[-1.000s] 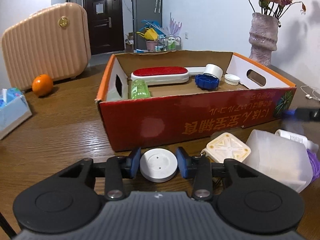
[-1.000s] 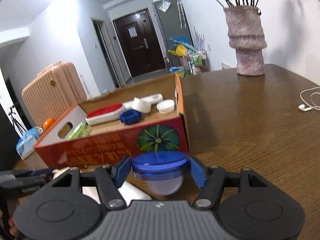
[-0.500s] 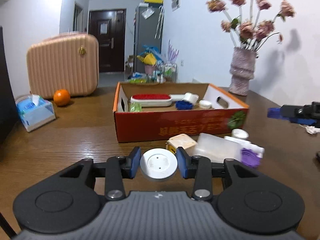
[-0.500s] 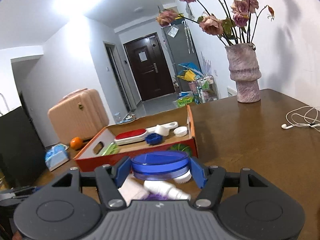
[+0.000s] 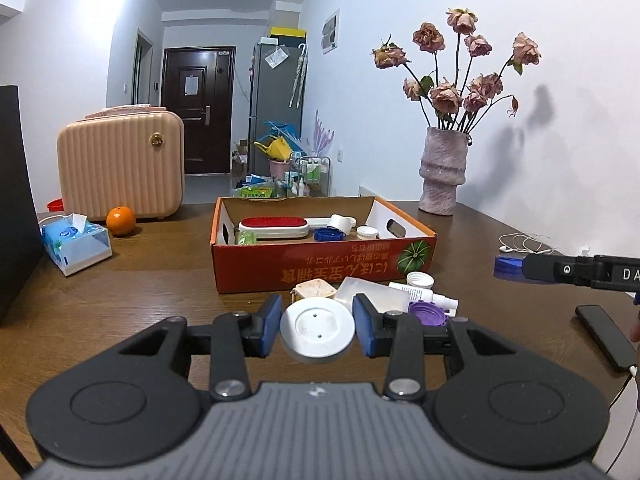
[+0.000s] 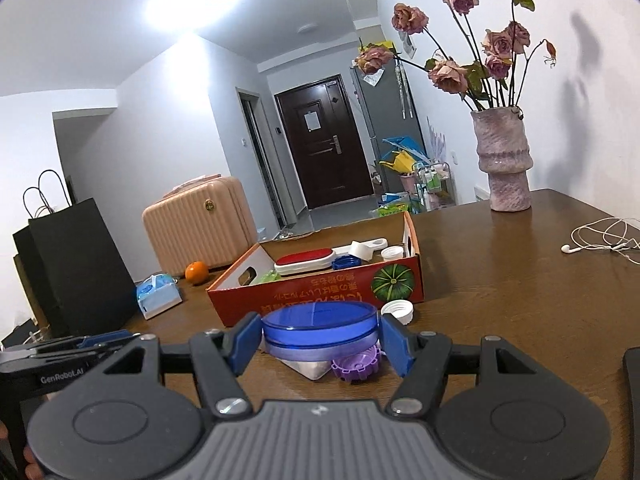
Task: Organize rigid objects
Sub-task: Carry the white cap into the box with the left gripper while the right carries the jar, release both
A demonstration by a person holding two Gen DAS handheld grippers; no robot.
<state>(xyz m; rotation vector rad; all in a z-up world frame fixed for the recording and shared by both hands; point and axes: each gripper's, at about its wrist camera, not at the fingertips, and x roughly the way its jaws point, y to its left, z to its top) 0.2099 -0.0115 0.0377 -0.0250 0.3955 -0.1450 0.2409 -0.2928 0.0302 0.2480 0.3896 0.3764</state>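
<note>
My left gripper (image 5: 317,330) is shut on a white round disc (image 5: 317,331), held above the table in front of the red cardboard box (image 5: 320,268). My right gripper (image 6: 320,340) is shut on a blue round lid (image 6: 320,320), also raised in front of the box (image 6: 320,300). The box holds a red-topped white brush (image 5: 274,226), a blue cap (image 5: 328,234), a white cap (image 5: 367,232) and a green item (image 5: 245,237). In front of it lie a cream square lid (image 5: 314,291), a clear container (image 5: 370,294), a purple cap (image 5: 427,314) and a white cap (image 5: 420,279).
On the wooden table stand a vase with dried roses (image 5: 442,178), a peach suitcase (image 5: 120,168), an orange (image 5: 121,221), a tissue box (image 5: 76,246), white earphones (image 5: 524,242) and a black phone (image 5: 604,336). Black paper bags (image 6: 76,264) stand at the left.
Both grippers have pulled back and up from the box, still holding the disc and the lid. The box now looks smaller and farther away.
</note>
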